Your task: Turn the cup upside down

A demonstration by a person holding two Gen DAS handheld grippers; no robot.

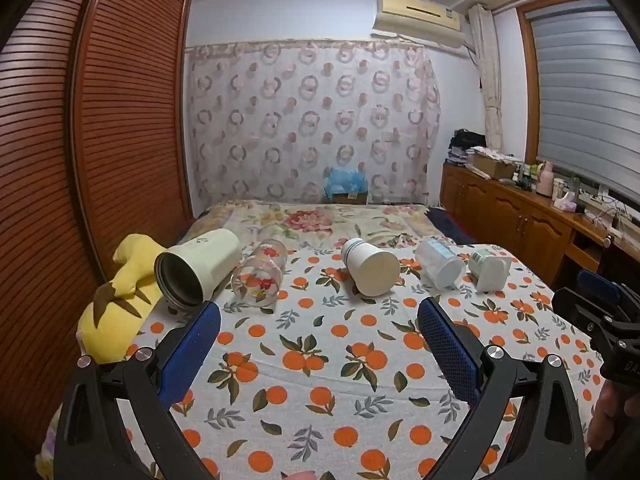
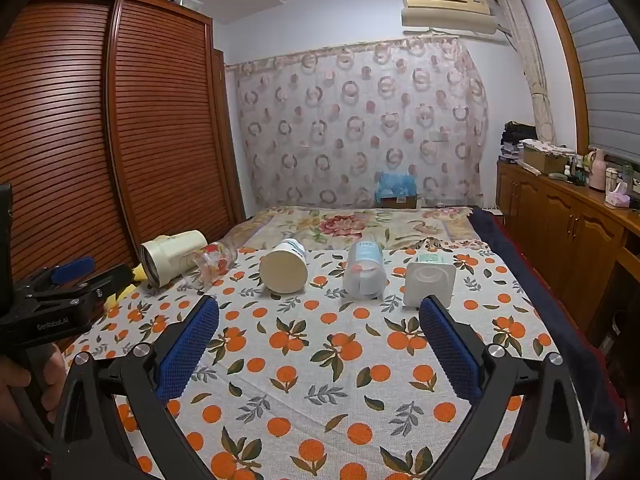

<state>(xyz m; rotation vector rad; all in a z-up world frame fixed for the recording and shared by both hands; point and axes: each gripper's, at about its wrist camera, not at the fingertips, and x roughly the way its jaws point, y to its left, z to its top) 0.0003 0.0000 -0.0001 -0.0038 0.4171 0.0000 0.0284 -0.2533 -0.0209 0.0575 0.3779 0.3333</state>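
— From where was the left wrist view taken?
— It was taken low over the orange-print cloth (image 1: 320,380), between the blue pads of the left gripper (image 1: 318,340), and was faced along the bed toward the patterned curtain (image 1: 312,120). The right gripper (image 1: 600,320) was caught at its right edge.

— And the right wrist view?
— It was set just beside, framed by the right gripper (image 2: 318,340), and was faced the same way; the left gripper (image 2: 60,292) was seen at its left edge.

— What was shared?
— The cloth (image 2: 320,380), the row of lying cups (image 1: 372,268) (image 2: 284,268) at middle distance, the curtain (image 2: 360,120) and the wardrobe (image 1: 120,120) (image 2: 120,120) were shown in both.
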